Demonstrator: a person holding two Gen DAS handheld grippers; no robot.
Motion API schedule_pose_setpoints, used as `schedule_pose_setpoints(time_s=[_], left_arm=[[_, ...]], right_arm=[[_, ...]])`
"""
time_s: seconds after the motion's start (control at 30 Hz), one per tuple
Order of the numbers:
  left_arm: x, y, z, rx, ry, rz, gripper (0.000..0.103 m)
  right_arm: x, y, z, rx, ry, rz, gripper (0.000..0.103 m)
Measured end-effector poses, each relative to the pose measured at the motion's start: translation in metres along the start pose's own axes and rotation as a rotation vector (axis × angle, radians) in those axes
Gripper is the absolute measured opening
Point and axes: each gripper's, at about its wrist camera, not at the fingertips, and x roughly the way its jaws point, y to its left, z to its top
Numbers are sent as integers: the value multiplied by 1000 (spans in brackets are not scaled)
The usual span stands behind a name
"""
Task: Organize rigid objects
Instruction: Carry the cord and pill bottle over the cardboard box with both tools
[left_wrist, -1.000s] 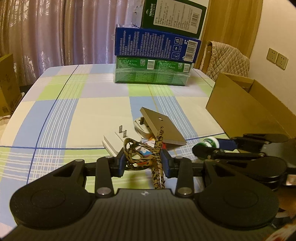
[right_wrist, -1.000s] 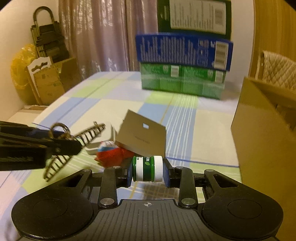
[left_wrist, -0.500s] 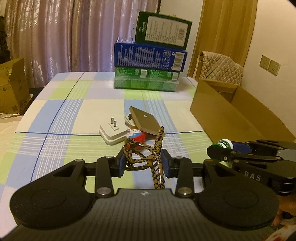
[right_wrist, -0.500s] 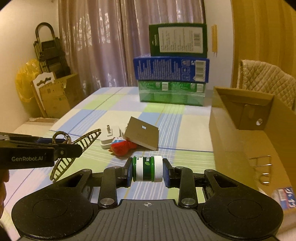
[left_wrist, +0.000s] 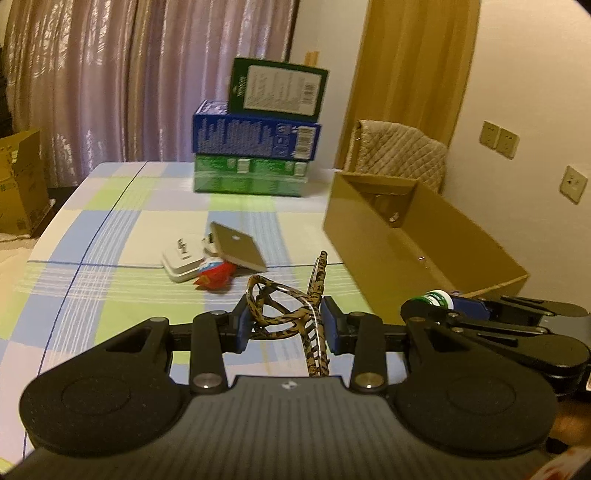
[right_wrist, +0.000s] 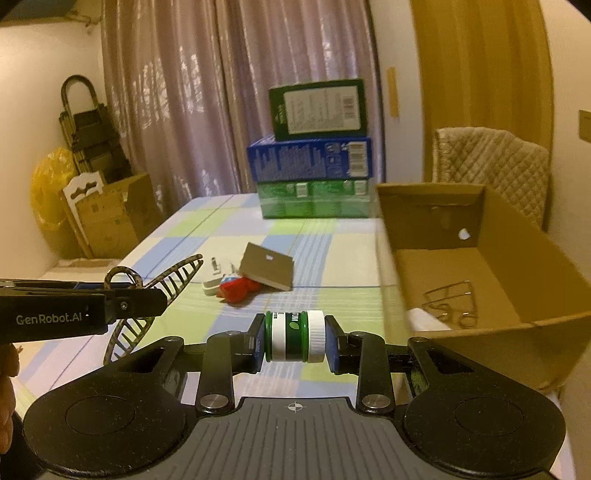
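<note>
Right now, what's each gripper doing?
Left gripper: closed on the hair clip.
Right gripper: closed on the small bottle.

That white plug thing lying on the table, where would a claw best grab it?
Probably across the white plug's flat body, coming down from above with fingers on its two long sides. Its prongs point up, and a tan card and red toy crowd its right side.

Black tool (right_wrist: 295, 341), blue pads (right_wrist: 260, 341), apparently silver screws.

pink curtains (left_wrist: 110, 81), quilted chair (right_wrist: 491, 166), wall sockets (left_wrist: 498, 139)
</note>
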Motion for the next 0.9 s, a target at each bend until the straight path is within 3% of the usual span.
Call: schedule_pose_setpoints(time_s=[0.17,0.4,0.63,0.9], left_arm=[[-7,-22,8,25,-18,-42,33],[3,-62,28,64,-30,-115,33],[37,-109,49,115,-17,-185,33],[94,-148,65,142,38,-230,33]], right_arm=[[-27,-22,12,64,-37,-22,29],[-49,-60,40,50,-76,-92,29],[-44,-122,58,68,-49,-161,29],[-21,-173,54,104,19,-186,29]])
